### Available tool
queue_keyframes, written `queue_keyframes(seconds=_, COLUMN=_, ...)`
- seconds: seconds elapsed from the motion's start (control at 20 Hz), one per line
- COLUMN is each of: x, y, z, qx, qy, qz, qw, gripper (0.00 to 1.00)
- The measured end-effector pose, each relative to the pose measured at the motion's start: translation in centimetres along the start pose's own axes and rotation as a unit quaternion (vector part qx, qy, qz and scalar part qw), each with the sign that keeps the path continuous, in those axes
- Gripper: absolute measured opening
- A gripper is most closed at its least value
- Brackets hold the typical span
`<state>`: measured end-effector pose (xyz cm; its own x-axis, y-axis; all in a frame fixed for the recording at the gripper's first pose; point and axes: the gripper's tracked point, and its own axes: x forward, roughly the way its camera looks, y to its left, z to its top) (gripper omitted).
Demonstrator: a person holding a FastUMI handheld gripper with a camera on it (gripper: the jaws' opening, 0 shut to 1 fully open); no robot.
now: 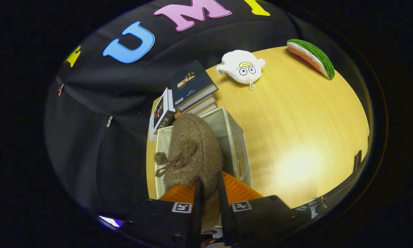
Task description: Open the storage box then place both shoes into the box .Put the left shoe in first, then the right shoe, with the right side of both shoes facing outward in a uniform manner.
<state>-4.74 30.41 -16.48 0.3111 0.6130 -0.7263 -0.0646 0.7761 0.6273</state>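
Observation:
A fuzzy brown shoe [192, 151] with pompom laces hangs toe-forward over the open grey fabric storage box [231, 137]. My gripper [209, 187] is shut on the shoe's heel end, both fingers pressing its sides. The shoe covers most of the box's pale interior, so I cannot tell whether anything lies inside. The box stands on the wooden table [296, 131], just ahead of the fingers.
A stack of books [189, 89] sits right behind the box, with one book [161, 113] leaning at its left. Farther back lie a white plush toy [241, 67] and a watermelon-slice cushion [311, 57]. The table's edge runs along the box's left side.

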Motion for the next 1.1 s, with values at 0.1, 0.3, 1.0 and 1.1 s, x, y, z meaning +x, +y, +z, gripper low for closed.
queue_keyframes(seconds=0.1, x=-0.8, y=1.4, z=1.4, qx=-0.006, qy=-0.027, qz=0.022, qw=0.999, gripper=0.77)
queue_keyframes(seconds=0.3, x=-3.7, y=1.7, z=3.6, qx=-0.045, qy=-0.074, qz=0.026, qw=0.996, gripper=0.98)
queue_keyframes(seconds=1.0, x=-15.2, y=-2.9, z=14.3, qx=-0.117, qy=-0.26, qz=0.002, qw=0.959, gripper=0.98)
queue_keyframes(seconds=1.1, x=-16.8, y=-4.3, z=15.8, qx=-0.146, qy=-0.288, qz=-0.012, qw=0.946, gripper=0.98)
